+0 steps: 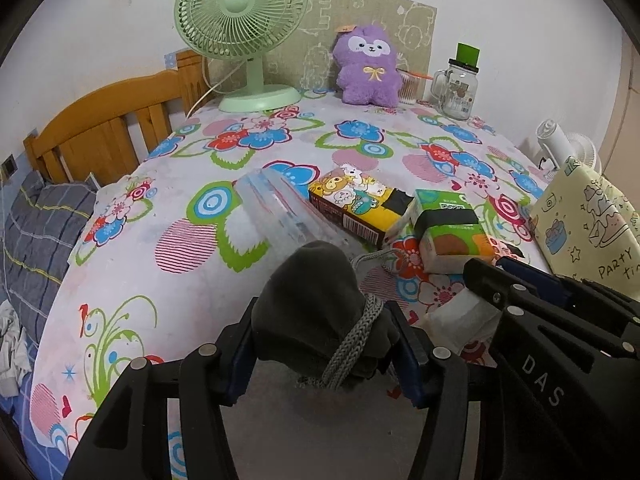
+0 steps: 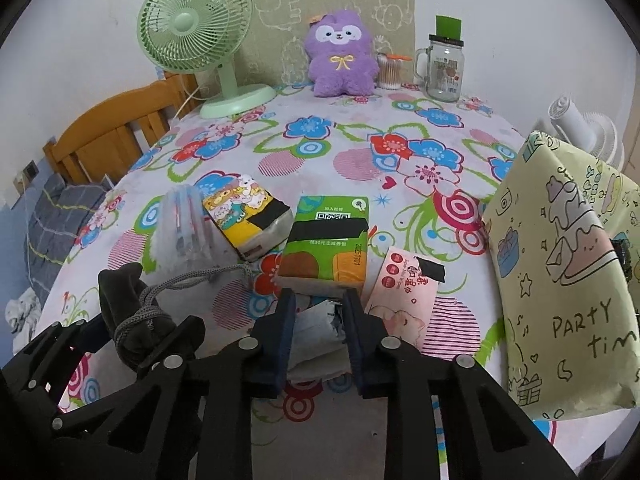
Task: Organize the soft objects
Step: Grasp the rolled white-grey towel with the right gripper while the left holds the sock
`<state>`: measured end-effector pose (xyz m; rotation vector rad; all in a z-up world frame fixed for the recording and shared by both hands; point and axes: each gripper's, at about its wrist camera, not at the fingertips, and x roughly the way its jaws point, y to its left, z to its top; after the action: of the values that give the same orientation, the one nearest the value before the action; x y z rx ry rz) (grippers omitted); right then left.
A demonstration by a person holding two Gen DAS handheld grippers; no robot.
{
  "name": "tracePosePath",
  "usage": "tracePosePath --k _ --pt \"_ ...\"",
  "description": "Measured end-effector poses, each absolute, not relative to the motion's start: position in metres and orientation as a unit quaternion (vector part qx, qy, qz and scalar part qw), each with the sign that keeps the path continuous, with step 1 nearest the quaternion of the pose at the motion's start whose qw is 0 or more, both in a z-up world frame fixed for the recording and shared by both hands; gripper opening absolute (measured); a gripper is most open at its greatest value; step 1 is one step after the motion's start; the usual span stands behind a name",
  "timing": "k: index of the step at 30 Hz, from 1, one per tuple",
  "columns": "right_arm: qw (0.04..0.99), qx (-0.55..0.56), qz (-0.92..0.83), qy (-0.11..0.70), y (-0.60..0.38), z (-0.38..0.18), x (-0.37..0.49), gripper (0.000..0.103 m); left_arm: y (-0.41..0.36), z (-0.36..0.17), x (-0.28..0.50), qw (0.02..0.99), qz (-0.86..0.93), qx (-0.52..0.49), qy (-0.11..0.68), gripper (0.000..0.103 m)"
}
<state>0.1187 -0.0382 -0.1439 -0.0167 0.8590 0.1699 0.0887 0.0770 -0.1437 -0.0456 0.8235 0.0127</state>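
Observation:
My left gripper (image 1: 322, 320) is shut on a dark grey drawstring pouch (image 1: 312, 300), held just above the floral tablecloth; the pouch also shows in the right wrist view (image 2: 132, 312). My right gripper (image 2: 320, 304) is shut on a white tissue packet (image 2: 316, 332), which shows in the left wrist view (image 1: 460, 316). Ahead lie a green tissue pack (image 2: 326, 246), a yellow cartoon tissue pack (image 2: 244, 212), a pink wet-wipe pack (image 2: 404, 288) and a clear plastic bag (image 2: 184, 224). A purple plush toy (image 2: 340, 54) sits at the back.
A green desk fan (image 2: 192, 28) stands back left. A glass mug jar (image 2: 442, 68) and a cotton-swab tub (image 2: 388, 70) stand back right. A yellow "Party time" gift bag (image 2: 560, 272) stands at the right. A wooden bed frame (image 1: 104, 132) lies beyond the table's left edge.

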Motion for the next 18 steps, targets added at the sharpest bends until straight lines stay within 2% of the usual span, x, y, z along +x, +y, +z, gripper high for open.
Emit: tracePosePath --k 4,5,6,8,18 --pt "0.902 -0.006 0.088 0.423 -0.038 -0.145 0.118 0.029 0.077 -0.144 0.085 0.916 0.009 -0.018 0.400 0.060" --pt "0.899 -0.005 0.093 0.428 -0.038 -0.145 0.118 0.039 0.077 -0.144 0.084 0.916 0.010 -0.017 0.400 0.060" --pt "0.896 -0.003 0.097 0.433 -0.038 -0.146 0.117 0.059 0.078 -0.145 0.083 0.916 0.012 -0.016 0.400 0.060" --pt "0.896 0.004 0.105 0.432 -0.039 -0.145 0.114 0.076 0.079 -0.145 0.080 0.916 0.013 -0.012 0.400 0.060" --pt "0.886 -0.030 0.120 0.446 -0.031 -0.151 0.106 0.076 0.078 -0.153 0.067 0.912 0.015 0.003 0.411 0.060"
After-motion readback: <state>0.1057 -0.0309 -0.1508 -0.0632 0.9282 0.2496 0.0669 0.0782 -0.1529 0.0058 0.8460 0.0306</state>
